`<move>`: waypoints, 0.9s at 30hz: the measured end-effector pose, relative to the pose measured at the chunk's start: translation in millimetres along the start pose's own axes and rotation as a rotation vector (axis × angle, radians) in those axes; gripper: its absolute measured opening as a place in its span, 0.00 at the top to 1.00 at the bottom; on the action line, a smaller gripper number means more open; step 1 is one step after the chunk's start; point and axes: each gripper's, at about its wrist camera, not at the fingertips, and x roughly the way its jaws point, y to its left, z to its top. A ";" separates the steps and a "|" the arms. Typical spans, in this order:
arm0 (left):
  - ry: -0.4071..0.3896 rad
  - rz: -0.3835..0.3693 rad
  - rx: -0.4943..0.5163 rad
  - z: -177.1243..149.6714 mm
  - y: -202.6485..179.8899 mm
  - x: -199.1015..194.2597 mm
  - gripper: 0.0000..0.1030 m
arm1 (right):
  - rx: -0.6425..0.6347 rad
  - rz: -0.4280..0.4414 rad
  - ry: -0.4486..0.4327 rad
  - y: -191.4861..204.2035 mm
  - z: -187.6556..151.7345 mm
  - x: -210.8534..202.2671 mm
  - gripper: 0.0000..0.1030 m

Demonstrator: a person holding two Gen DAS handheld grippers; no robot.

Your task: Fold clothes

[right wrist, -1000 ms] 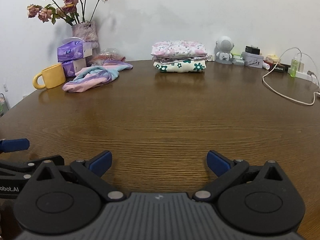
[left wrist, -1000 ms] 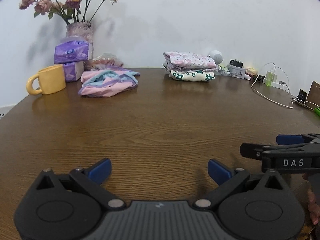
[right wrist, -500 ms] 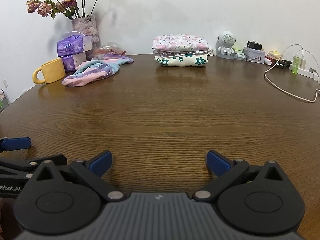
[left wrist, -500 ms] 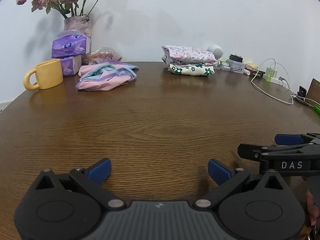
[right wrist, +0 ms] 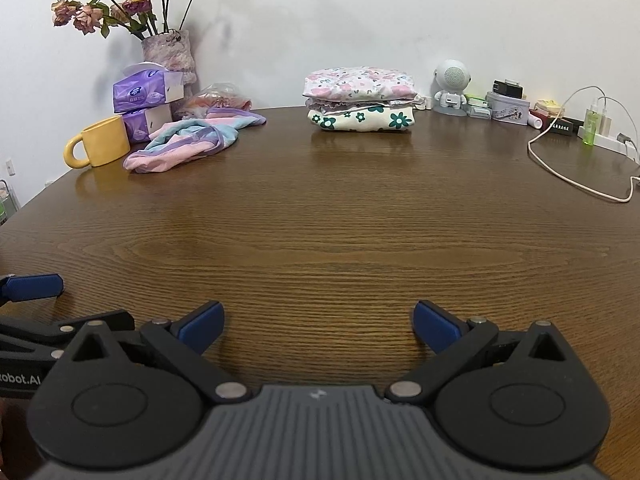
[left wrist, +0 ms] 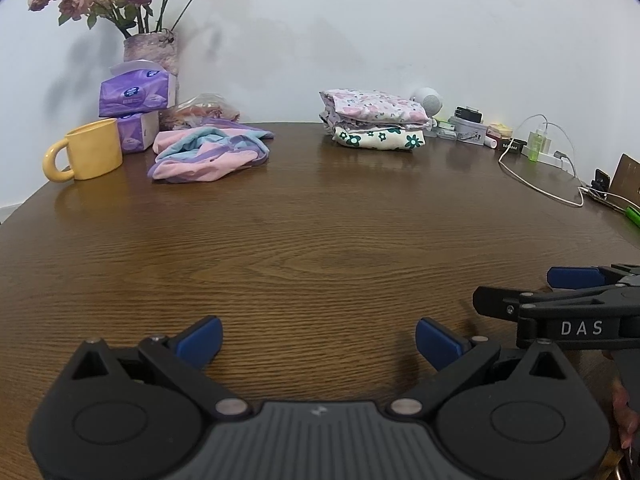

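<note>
While both tongs hang low over the bare near part of the bench (right wrist: 360,216), the left tongs (left wrist: 318,338) and the right tongs (right wrist: 318,326) each stand spread wide with nothing between their blue pads. The one garment left to fold, a crumpled pink, blue and purple garment (left wrist: 208,154), lies far across the bench toward the back left, just beside a yellow mug (left wrist: 90,154) and in front of the tissue packs (left wrist: 136,98). It is bunched, with its longer run lying roughly left to right across the view. It sits left of centre for both tongs, more so for the right, so the left hand looks the nearer one to reach it. A folded stack (right wrist: 360,98) rests at the back centre, well apart from it.
</note>
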 end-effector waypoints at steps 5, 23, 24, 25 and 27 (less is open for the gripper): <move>0.000 -0.003 0.001 0.2 0.4 0.0 0.00 | 0.000 0.000 0.002 0.1 0.2 0.5 0.00; -0.002 -0.011 -0.004 -0.1 2.1 -1.5 0.00 | -0.002 -0.003 0.004 1.4 -0.5 0.2 0.00; -0.003 -0.012 -0.004 -0.1 2.3 -1.6 0.00 | -0.002 -0.003 0.004 1.4 -0.5 0.2 0.00; -0.003 -0.012 -0.005 -0.1 2.4 -1.7 0.00 | -0.001 -0.003 0.004 1.4 -0.5 0.1 0.00; -0.003 -0.012 -0.005 -0.2 2.5 -1.7 0.00 | -0.001 -0.003 0.004 1.3 -0.4 0.0 0.00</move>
